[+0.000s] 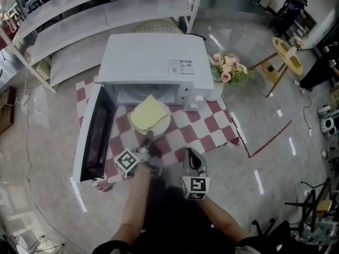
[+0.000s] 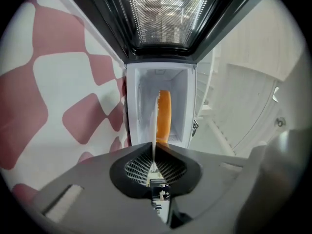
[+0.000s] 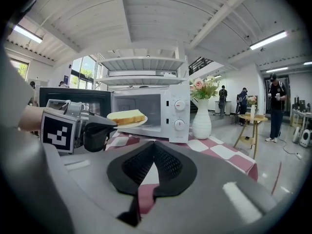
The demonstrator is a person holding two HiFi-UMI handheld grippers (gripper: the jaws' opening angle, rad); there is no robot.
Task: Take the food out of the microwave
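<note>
Big white microwave [image 1: 153, 60] sits at the far side of the table with its door [image 1: 98, 134] swung open to the left. It stands on a red-and-white checked cloth [image 1: 212, 128]. The food is at the mouth of the cavity: a white plate [image 1: 165, 125] with a slice of yellow bread [image 1: 148, 114] on it. It's held up off the cloth, mostly on the near side of the opening as far as I can tell.

So I'd call this the pull-out step, nearly done. The left gripper [image 1: 147, 139] has its fingers clamped on the near rim of the plate. In its own view the rim runs edge-on straight between the pads. The right gripper [image 1: 190, 153] is just to the right and nearer, with its fingers closed together on nothing, only cloth showing past them.

The next move calls for bringing the plate clear of the opening and keeping it level, since a one-sided rim pinch could let it sag and slide the bread off. Then it has to go down on a bare patch of cloth, probably near and to the right. The idle right gripper could shut the door.

Count, big to small:
- microwave: one
- checked cloth: one
- vase of flowers [image 1: 228, 70], right of the microwave: one
- plate: one
- bread slice: one
- grippers: two
</note>
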